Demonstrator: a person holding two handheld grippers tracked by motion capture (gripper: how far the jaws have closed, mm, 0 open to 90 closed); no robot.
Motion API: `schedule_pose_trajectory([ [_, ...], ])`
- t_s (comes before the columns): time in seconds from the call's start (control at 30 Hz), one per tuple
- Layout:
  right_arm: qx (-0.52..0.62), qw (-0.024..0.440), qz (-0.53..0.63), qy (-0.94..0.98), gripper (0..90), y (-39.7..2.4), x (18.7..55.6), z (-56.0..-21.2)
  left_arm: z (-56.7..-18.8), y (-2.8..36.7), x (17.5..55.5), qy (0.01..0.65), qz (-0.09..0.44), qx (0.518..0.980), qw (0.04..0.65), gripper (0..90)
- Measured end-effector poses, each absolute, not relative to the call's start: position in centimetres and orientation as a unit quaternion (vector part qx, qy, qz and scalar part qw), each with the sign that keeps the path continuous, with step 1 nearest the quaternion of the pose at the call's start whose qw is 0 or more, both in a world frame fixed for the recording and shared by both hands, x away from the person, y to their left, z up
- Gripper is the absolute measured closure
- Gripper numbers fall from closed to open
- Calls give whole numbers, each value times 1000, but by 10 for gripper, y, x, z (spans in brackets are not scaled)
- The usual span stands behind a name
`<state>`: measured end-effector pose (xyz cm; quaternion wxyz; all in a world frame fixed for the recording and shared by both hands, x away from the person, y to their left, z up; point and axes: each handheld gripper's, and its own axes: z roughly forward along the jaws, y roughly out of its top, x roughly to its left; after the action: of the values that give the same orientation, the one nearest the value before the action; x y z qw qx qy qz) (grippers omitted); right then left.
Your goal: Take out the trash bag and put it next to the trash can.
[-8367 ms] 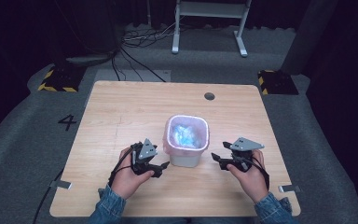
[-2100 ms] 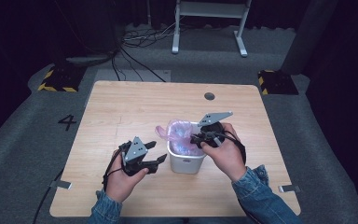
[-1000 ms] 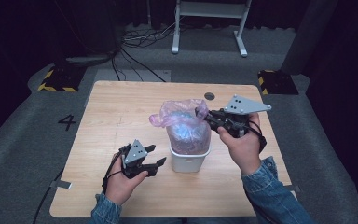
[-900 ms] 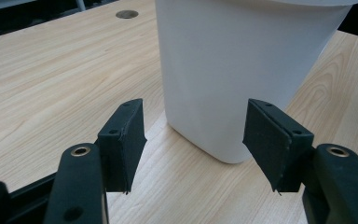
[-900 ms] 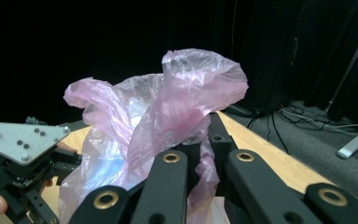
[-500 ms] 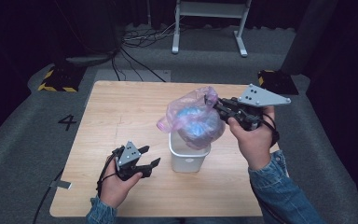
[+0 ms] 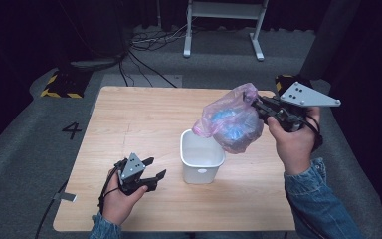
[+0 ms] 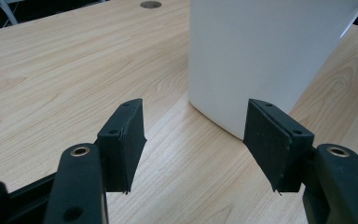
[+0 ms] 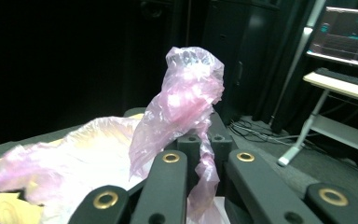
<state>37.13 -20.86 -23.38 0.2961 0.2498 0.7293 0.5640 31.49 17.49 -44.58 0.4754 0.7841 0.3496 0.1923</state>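
A pink plastic bag with blue contents hangs in the air above and right of a small white bin on the table. My right gripper is shut on the bag's gathered top, and pink film bunches up between its jaws in the right gripper view. My left gripper stands open just left of the bin, low over the table. In the left gripper view its fingers are spread with nothing between them, and the bin's white wall stands just beyond.
The wooden table has a dark round hole near its far edge. A white stand and cables lie on the floor behind. A monitor on a desk shows in the right gripper view.
The right gripper has lifted the bag out of the bin and carried it up and to the right. The left gripper has stayed beside the bin.
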Motion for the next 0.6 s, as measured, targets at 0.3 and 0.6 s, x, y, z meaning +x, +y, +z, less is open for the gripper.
schedule_pose_trajectory([
  [0.3, 289, 304, 545, 726, 885, -234, 379, -249, -447, 171, 319, 343, 187, 788, 475, 378],
  [0.6, 344, 295, 522, 723, 883, -258, 398, -279, -448, 169, 321, 342, 186, 789, 475, 378],
])
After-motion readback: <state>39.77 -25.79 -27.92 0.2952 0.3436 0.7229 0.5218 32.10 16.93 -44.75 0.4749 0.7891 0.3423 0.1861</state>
